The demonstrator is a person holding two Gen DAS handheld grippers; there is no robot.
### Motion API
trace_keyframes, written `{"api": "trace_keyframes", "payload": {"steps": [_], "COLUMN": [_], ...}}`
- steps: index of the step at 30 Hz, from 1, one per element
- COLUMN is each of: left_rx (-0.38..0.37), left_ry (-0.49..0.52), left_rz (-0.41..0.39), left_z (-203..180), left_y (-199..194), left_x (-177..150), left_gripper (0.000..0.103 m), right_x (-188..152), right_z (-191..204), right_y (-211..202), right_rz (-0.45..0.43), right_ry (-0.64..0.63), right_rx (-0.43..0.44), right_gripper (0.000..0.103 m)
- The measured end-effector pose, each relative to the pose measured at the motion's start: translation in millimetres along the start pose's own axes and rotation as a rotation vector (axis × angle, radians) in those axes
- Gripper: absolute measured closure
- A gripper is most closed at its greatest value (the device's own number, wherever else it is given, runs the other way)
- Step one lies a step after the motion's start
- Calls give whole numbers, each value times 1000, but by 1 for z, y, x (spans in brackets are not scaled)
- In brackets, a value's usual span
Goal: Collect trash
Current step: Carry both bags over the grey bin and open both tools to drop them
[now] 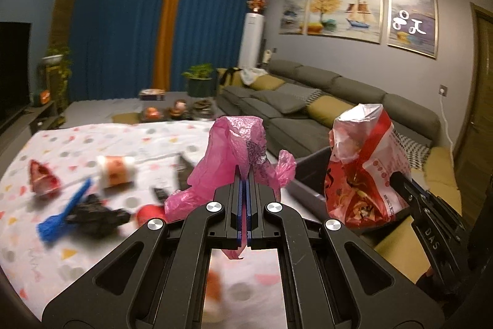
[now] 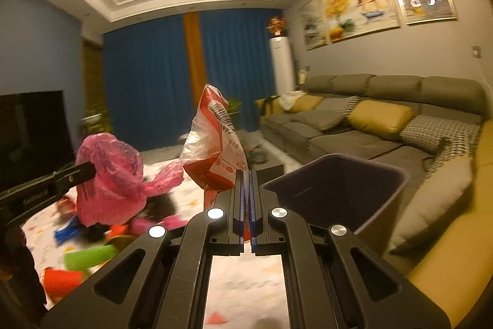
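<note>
While both claws grip trash, each bag hangs above the cluttered bench.
Left wrist view: left claw is clamped tight on a pink plastic bag, above the patterned cloth. Right wrist view: right claw is closed on a red snack bag, just left of the dark bin.

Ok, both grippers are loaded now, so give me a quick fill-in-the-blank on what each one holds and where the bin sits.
1. The left gripper is shut on a crumpled ____ plastic bag.
2. The right gripper is shut on a red and white ____.
3. The dark bin stands open between the dotted tablecloth and the grey ____.
4. A blue ____ lies on the tablecloth among the litter.

Missing words: pink; snack wrapper; sofa; brush
</note>
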State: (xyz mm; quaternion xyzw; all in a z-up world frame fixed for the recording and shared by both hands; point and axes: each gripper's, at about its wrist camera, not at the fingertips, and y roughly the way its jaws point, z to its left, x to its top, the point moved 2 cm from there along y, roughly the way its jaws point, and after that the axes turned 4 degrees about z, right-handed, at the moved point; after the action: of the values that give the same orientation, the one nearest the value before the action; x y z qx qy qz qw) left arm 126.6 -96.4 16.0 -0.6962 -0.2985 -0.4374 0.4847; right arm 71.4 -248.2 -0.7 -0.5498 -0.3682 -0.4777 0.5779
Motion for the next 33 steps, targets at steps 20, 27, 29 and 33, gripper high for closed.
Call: {"api": "trace_keyframes", "payload": {"steps": [20,27,29,33], "left_rx": [-188,-208,-211,-218], "left_ry": [82,72,76,70], "left_rz": [40,59,63,79], "left_z": [-116,-127,-130,-132], "left_y": [113,142,148,160], "left_x": [14,19,20,18], "left_gripper": [102,102,102,102], "right_x": [9,14,13,15], "right_z": [-92,-96,-95,-93], "right_y": [31,48,53,60], "right_rz": [-37,-30,-26,-17], "right_ry": [72,73,75,80], "right_rx": [-264,-287,-289,-293], "right_gripper": [99,99,99,99]}}
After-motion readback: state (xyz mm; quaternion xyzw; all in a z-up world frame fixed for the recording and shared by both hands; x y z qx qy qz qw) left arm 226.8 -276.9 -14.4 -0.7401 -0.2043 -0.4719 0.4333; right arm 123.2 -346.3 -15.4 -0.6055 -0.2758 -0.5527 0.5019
